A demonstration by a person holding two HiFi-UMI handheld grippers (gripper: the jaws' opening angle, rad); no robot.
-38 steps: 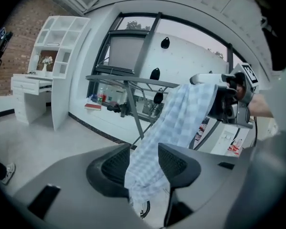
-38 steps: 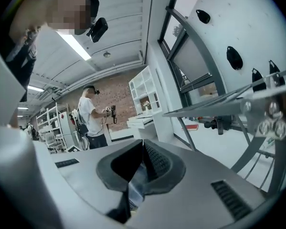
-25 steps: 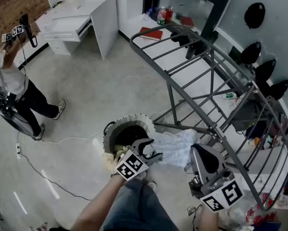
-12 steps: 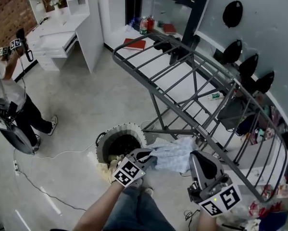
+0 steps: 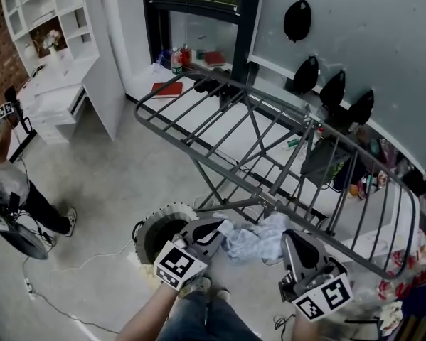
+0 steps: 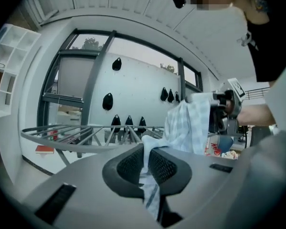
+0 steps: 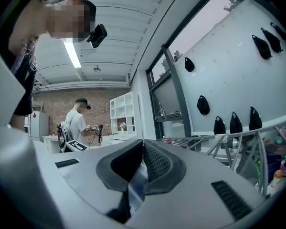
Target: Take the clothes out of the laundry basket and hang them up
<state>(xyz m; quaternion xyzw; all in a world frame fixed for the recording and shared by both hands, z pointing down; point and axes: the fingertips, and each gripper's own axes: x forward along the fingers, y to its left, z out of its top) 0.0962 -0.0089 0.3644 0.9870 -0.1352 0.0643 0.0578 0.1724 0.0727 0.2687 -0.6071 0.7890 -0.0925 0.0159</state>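
1. Grey-white checked cloth (image 5: 255,236) is out of the laundry basket (image 5: 143,227) and strung between the two grippers, hanging just below the near rail of the drying rack (image 5: 269,137). The basket sits on the floor beside the rack's near legs, a bit left of the cloth.
2. On the left gripper (image 6: 146,152) the fingers are pinched shut on a thin strip of the cloth. You can see it poking up between the pads and trailing down behind them.
3. On the right gripper (image 7: 142,156) the fingers are closed too, with a bluish fold nipped between them. From the left gripper view, most of the fabric drapes off that one.
4. Handling-wise I'd call it light, thin and totally floppy. It sags in the middle and has zero stiffness, so it'll just follow whichever gripper pulls. It's probably not slippery, but a pinch that small could slide out if the fabric snags on a rack bar.
5. Honestly can't tell if it's a shirt or a towel, it's too bunched up.
6. Best hold, I reckon, is two spots well apart along one edge or at the corners, so it opens flat and can be laid over a rail rather than dumped in a wad.
7. Not on the rack yet, so the hanging bit is still to do.
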